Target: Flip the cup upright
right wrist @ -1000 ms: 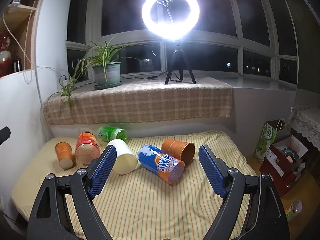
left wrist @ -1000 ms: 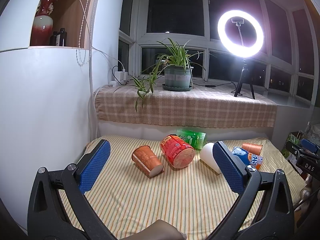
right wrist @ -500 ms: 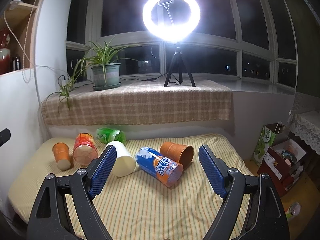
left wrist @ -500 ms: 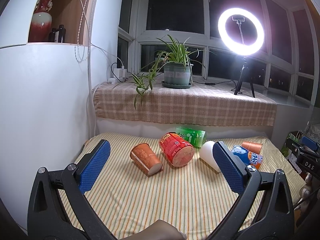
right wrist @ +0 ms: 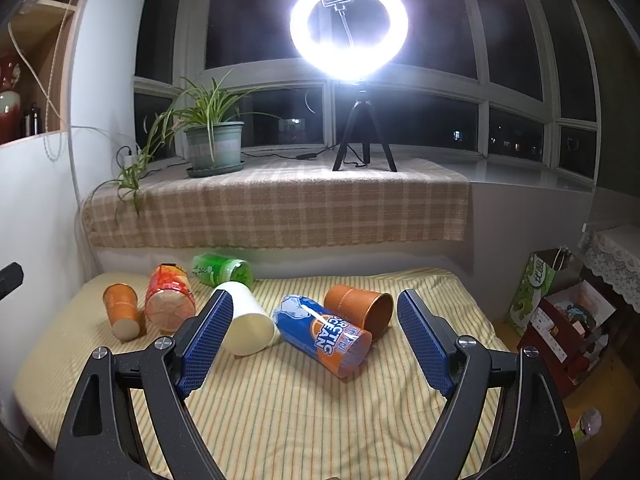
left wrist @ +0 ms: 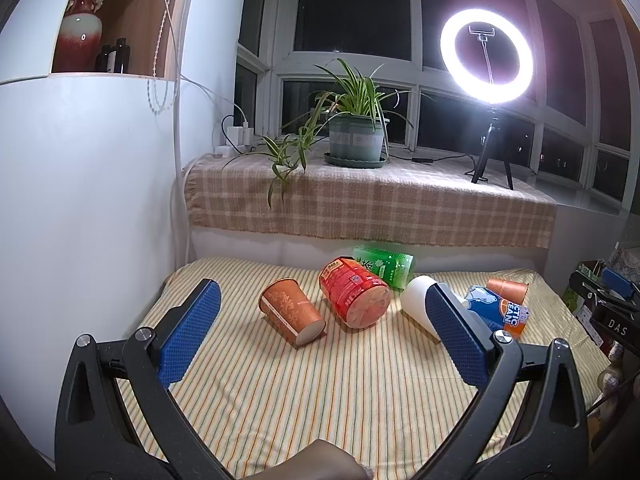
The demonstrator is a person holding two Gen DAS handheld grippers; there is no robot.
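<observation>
On the striped cloth (right wrist: 304,412) six cups lay on their sides in a loose row. At far left was a small orange cup (left wrist: 291,311), its closed base turned toward the camera. Just right of it lay a bigger red cup (left wrist: 354,296), and behind that, against the back edge, a green cup (left wrist: 384,263). A white cup (right wrist: 246,322) came next, then a blue cup (right wrist: 322,334) printed with large letters, and at the far right a brown cup (right wrist: 358,308) with its open mouth facing near and right; the blue and brown cups appeared to touch.

Both tools hung above the near part of the cloth, well short of the cups. The left gripper (left wrist: 320,334) had its blue pads spread wide, with the orange and red cups seen between them. The right gripper (right wrist: 316,338) was likewise spread wide and gripped nothing; the white, blue and brown cups showed in its gap.

Beyond, a checked cloth (right wrist: 280,204) covered the sill, which bore a potted plant (right wrist: 214,144) and a lit ring light (right wrist: 349,28) on a tripod.
</observation>
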